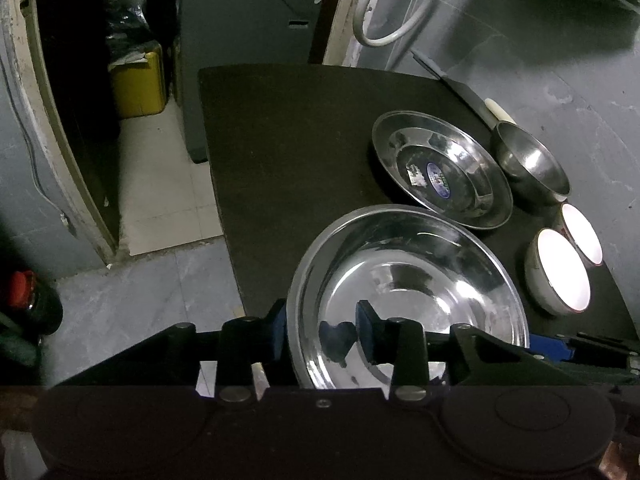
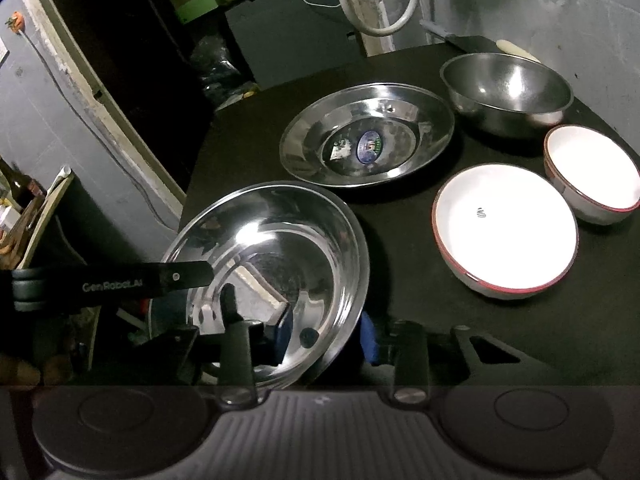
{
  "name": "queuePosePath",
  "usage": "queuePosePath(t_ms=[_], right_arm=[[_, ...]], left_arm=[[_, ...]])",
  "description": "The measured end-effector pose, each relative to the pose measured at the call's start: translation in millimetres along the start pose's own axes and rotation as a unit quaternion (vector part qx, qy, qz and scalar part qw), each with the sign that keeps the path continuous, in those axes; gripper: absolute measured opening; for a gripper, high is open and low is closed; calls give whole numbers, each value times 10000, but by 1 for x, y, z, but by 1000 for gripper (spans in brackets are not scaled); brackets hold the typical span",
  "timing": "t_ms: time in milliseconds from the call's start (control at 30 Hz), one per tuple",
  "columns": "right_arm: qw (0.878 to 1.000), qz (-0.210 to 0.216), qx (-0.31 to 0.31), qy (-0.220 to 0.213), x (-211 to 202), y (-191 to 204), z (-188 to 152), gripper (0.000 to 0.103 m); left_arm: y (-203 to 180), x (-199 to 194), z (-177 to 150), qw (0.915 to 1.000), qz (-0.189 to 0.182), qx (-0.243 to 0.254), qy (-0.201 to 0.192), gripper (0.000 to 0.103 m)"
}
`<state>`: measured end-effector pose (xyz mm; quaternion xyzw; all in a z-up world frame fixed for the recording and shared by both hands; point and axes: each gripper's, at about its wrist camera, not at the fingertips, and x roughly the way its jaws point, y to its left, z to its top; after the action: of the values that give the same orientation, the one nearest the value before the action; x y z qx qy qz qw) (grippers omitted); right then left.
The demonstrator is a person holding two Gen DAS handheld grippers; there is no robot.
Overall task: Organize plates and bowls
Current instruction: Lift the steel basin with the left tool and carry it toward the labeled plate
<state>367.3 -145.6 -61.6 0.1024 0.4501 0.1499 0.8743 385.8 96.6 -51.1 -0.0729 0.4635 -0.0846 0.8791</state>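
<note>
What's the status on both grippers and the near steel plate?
Left hand-held gripper and right hand-held gripper each straddle the near steel plate's rim. Nothing blocking.

It looked like a plain back room or utility kitchen of a home. A dark worktop [image 2: 248,128] carried steel plates [image 2: 368,136], a steel bowl [image 2: 506,92] and white enamel bowls [image 2: 504,236]. Grey painted walls [image 1: 560,80] were scuffed, and a white hose [image 1: 384,12] hung at the far side. On the left, a doorway opened onto tiled floor [image 1: 160,184] with a yellow canister [image 1: 138,80].
</note>
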Motion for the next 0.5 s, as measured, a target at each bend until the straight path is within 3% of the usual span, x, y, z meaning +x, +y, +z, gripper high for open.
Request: queuePosePath(t_ms=[133,500], right_arm=[[10000,11,52,-13,1,-1,1,37],[9998,92,162,-103,-2,-8,-1,30]], left_arm=[[3,-1,0,10000,10,-3,10,28],[8,-4,-2,10000,-11,-52,-56,20]])
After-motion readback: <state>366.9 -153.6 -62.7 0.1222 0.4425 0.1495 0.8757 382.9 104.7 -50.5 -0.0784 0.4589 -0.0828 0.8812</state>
